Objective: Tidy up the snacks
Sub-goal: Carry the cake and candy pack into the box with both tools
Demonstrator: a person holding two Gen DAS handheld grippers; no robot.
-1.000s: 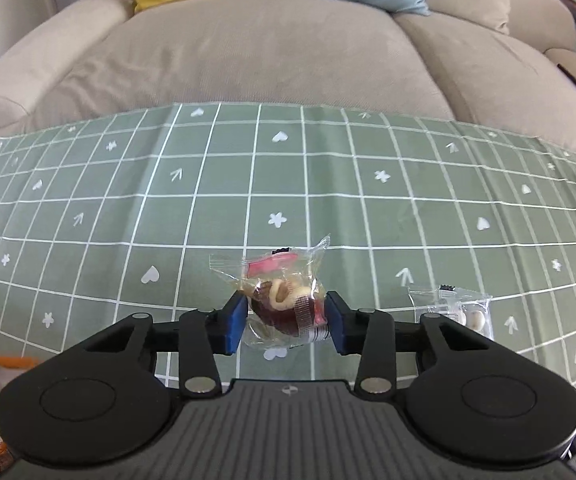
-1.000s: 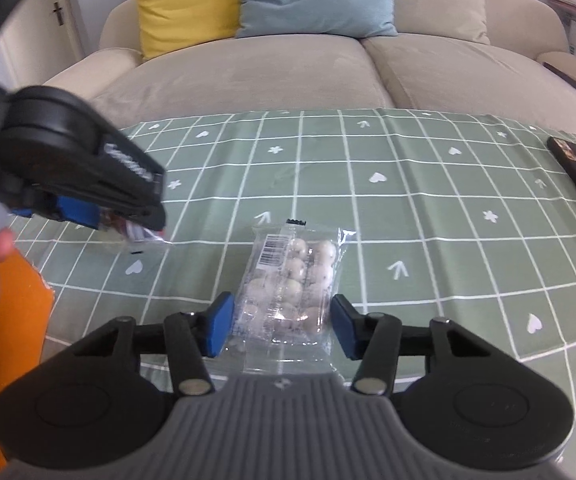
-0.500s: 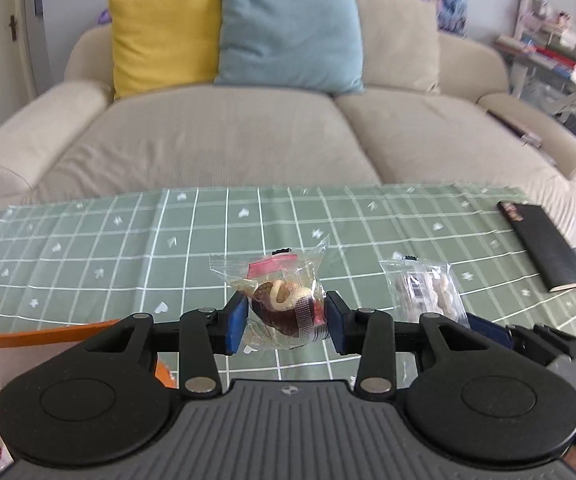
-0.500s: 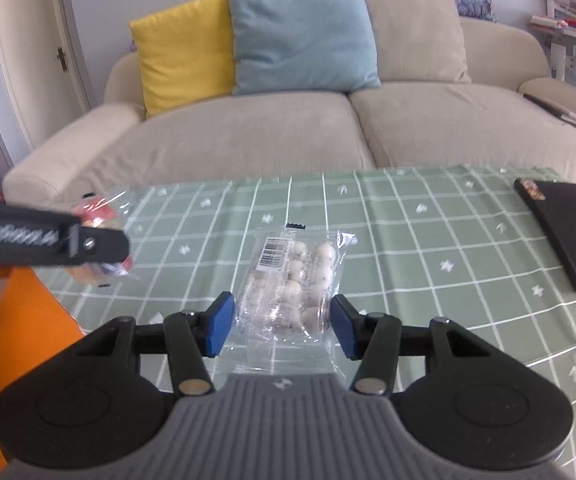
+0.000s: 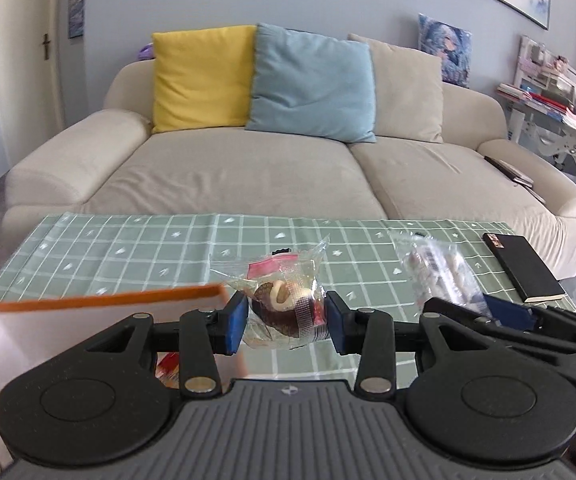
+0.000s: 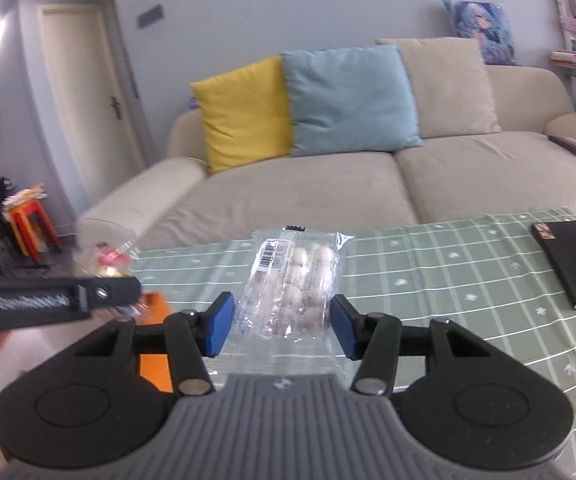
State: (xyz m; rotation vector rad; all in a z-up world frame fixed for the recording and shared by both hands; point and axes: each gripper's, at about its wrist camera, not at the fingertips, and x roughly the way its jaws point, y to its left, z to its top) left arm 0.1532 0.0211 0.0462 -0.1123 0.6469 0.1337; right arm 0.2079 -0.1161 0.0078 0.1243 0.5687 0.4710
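Left gripper (image 5: 285,322) clamped on clear-wrapped brown-and-cream pastry packet (image 5: 279,300), held above green grid tablecloth (image 5: 135,256) beside orange-rimmed box (image 5: 99,304) at its left edge. Right gripper (image 6: 281,326) clamped on clear pack of pale round candies (image 6: 294,284), also airborne.

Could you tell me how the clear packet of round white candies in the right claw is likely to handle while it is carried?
The candy packet looks floppy: its clear film is crinkled beyond the right claw. It is probably light, since it stands up from the pads unsupported. The glossy film may be slippery, and the loose round pieces inside could shift, so a gentle pinch might let it slide.
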